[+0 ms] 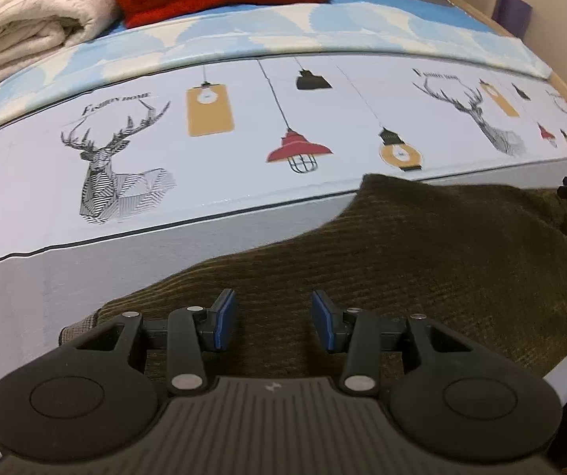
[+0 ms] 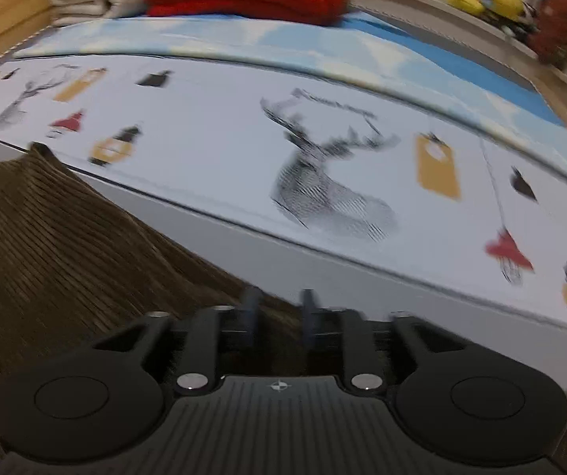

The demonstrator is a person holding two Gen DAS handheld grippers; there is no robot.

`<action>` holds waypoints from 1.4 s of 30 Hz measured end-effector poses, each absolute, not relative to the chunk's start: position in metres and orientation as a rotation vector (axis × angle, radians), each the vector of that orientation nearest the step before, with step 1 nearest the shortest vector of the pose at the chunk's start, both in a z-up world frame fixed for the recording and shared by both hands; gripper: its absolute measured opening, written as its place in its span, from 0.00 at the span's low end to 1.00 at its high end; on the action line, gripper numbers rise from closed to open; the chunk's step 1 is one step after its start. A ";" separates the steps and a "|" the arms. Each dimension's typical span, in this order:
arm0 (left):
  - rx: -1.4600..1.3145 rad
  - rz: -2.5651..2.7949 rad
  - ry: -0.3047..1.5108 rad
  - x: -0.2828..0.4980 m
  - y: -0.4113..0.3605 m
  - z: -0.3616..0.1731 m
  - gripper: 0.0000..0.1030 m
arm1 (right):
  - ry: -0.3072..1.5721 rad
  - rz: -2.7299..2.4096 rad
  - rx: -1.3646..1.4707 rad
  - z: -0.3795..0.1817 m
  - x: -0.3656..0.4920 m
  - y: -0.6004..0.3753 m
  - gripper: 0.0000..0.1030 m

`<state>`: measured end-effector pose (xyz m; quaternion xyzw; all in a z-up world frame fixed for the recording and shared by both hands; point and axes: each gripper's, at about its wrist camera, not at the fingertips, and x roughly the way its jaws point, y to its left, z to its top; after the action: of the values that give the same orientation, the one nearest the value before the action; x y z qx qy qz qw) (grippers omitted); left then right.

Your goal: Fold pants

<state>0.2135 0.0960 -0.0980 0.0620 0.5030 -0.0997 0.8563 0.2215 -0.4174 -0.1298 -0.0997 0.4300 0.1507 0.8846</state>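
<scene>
The left gripper (image 1: 274,318) hangs over the pants (image 1: 402,261), its jaws apart with only cloth beneath them, nothing pinched. The right gripper (image 2: 279,314), blurred, sits at the pants' (image 2: 46,245) edge, jaws parted and seemingly empty. The brown corduroy lies flat on the printed sheet (image 1: 243,150). This looks like a pause between folds; next, each claw needs an edge to pinch.

Brown corduroy pants (image 2: 46,237) under right gripper (image 2: 279,312), jaws apart, on printed sheet (image 2: 224,138).
</scene>
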 end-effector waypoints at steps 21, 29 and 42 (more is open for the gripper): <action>0.175 -0.210 1.091 0.226 0.072 -0.107 0.46 | 0.899 0.298 -0.339 -0.152 0.240 -0.427 0.00; 0.170 -0.214 1.098 0.225 0.074 -0.106 0.46 | 0.897 0.151 -0.264 -0.142 0.230 -0.454 0.03; 0.196 -0.260 1.083 0.204 0.063 -0.100 0.46 | 0.839 -0.083 0.096 -0.098 0.139 -0.537 0.24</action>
<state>0.2039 0.0627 -0.1001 0.0927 0.5131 -0.1232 0.8444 0.1388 -0.5368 -0.0977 0.0468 0.4070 -0.0400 0.9113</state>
